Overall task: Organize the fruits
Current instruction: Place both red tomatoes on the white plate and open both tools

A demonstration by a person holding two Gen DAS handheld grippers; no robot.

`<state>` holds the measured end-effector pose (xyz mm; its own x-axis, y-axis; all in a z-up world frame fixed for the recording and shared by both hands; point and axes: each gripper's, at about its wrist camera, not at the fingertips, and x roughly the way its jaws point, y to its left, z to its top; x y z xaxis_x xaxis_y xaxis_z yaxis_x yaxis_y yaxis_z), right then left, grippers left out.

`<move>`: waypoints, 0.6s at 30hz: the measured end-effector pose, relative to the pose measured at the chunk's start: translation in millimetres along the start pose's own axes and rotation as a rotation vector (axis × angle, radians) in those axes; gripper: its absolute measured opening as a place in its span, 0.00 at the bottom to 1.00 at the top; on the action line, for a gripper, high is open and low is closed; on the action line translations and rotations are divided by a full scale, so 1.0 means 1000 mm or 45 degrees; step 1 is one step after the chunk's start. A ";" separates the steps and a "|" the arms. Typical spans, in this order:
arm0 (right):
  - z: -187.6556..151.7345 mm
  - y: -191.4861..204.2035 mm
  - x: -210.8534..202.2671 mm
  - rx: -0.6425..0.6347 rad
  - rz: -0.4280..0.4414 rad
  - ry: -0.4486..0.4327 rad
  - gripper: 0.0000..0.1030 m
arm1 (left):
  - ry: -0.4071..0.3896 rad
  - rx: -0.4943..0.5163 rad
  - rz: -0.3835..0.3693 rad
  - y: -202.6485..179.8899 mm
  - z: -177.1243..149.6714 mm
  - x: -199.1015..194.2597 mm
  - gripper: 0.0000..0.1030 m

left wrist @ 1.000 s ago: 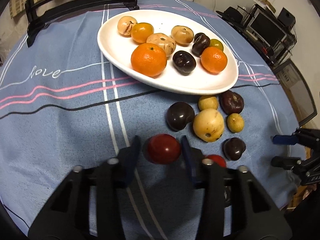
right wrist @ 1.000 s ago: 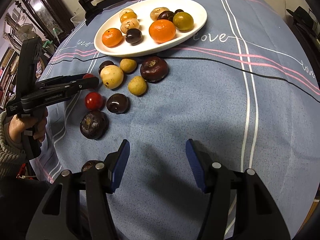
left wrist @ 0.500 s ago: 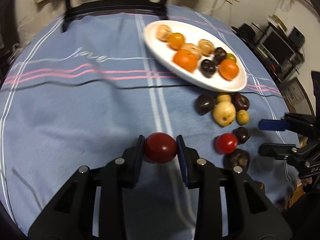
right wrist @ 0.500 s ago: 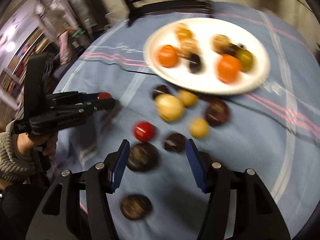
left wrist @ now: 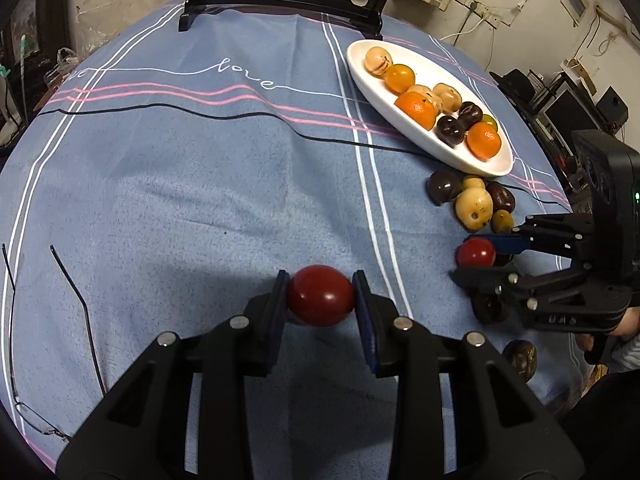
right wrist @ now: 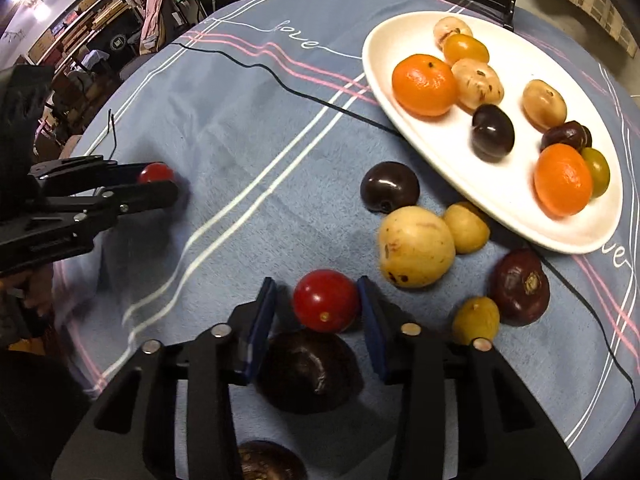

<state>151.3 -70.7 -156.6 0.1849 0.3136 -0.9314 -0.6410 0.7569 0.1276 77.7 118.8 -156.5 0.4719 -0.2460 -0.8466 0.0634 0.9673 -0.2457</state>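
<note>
- My left gripper is clamped on a dark red tomato, held over the bare blue cloth in the middle of the table, well apart from the white plate.
- My right gripper is closing around a bright red tomato that lies on the table near its right edge; the right pad looks to be touching it, while a gap shows on the left, so I judge the grip not yet firm.
- Step in hand, as I read it: pulling the two red tomatoes out of the loose pile beside the plate.
- Next I need the right grip to seat without nudging the dark fruit just under the jaws, then lift straight up.
</note>
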 end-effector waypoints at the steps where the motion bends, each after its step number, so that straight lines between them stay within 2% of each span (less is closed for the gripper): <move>1: 0.000 -0.003 -0.002 0.020 0.018 -0.006 0.30 | 0.001 0.004 0.000 -0.001 0.000 0.000 0.31; 9: -0.012 -0.006 -0.041 0.123 0.108 -0.131 0.30 | 0.004 0.099 -0.027 -0.026 0.004 0.000 0.31; 18: -0.052 -0.016 -0.076 0.221 0.055 -0.221 0.30 | 0.026 0.277 -0.036 -0.074 0.012 0.006 0.32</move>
<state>108.8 -135.9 -105.8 0.2948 0.4302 -0.8532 -0.5162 0.8231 0.2366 85.8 46.7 -137.6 0.4494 -0.2726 -0.8507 0.2659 0.9500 -0.1639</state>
